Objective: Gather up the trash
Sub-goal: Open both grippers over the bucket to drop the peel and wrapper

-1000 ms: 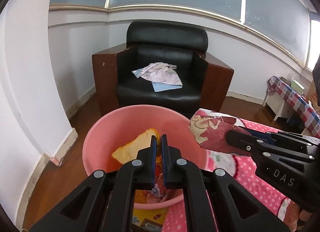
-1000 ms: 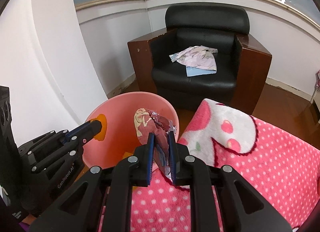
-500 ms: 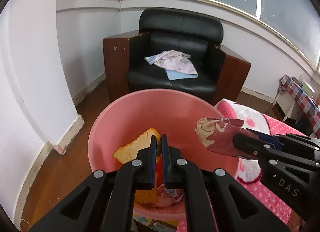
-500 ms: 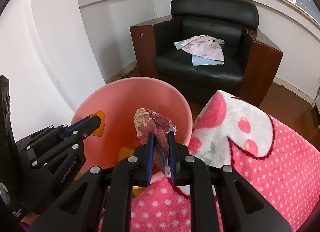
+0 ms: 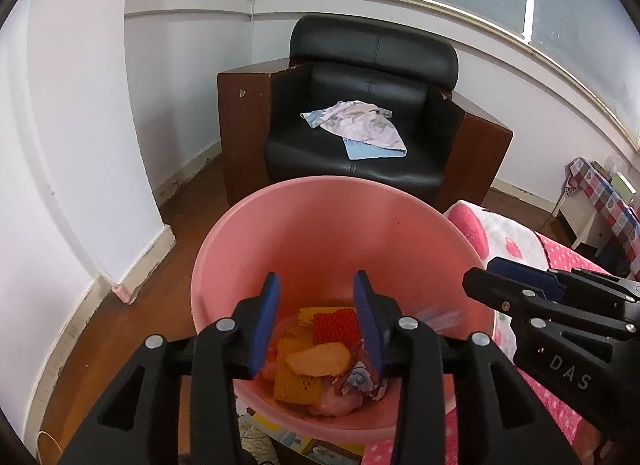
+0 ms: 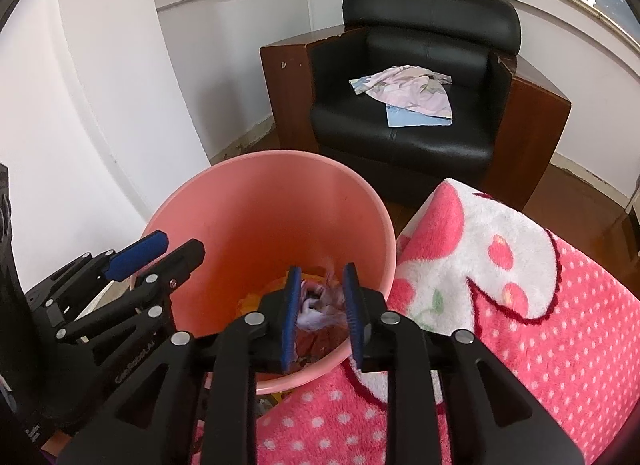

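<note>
A black armchair (image 5: 360,121) stands on wood floor (image 5: 188,193) beside a pink spotted blanket (image 6: 540,305). The pink bin (image 5: 340,241) holds crumpled wrappers (image 5: 320,361). Both the left gripper (image 5: 316,297) and right gripper (image 6: 320,289) are opening over it, gripping nothing.

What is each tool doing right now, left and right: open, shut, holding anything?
Left tool: jaws opening, nothing between them, above the pink bucket.
Right tool: jaws opening, a blurred wrapper dropping between them, not gripped.

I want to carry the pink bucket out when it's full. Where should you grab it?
Grab the pink bucket by its thin top rim, probably at the left side, coming from above: one finger inside the wall, one outside. The rim is open and bare there, while the right side presses against the pink blanket. Both grippers' jaws are opening now, the left gripper empty over the trash.
</note>
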`<state>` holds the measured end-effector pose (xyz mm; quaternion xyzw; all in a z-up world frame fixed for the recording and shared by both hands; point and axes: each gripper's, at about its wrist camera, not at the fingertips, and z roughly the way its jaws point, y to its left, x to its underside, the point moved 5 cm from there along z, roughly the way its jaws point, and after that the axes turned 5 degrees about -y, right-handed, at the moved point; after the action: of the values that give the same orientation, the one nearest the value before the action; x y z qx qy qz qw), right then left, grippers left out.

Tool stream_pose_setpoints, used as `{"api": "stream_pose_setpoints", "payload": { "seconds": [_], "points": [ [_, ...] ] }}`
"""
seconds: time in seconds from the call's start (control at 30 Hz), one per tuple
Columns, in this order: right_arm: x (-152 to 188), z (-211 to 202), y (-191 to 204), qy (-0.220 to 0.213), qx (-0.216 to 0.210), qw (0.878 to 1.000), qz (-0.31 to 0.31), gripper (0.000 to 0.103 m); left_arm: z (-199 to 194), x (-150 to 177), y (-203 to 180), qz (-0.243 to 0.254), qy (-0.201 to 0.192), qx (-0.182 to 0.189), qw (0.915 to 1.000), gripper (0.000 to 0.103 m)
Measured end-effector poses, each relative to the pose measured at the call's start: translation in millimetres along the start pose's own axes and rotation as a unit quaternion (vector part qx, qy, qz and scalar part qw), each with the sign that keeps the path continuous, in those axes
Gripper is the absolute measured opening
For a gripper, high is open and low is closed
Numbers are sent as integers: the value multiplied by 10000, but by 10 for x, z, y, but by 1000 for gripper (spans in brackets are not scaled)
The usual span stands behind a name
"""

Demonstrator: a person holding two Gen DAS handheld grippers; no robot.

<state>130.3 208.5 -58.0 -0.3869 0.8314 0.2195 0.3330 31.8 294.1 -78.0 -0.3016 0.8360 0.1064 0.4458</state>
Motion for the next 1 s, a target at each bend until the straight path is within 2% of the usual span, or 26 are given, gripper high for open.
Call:
{"api": "stream_pose_setpoints", "payload": {
  "seconds": [0.07,0.33,0.83,1.0],
  "points": [
    [-14,-32,-1,-55,-35,10000,25,33,-29,-9,2,-6,-25,-10,10000,41],
    [-23,-263,-17,-261,-117,9996,81,45,-237,-73,-66,71,-168,42,9998,50],
    [103,-750,-208,-591,-141,9974,380,53,-667,-151,-300,364,-427,71,9984,60],
    [144,-850,-230,-653,-154,9967,459,54,-790,-146,-379,462,-496,59,9977,66]
  ]
}}
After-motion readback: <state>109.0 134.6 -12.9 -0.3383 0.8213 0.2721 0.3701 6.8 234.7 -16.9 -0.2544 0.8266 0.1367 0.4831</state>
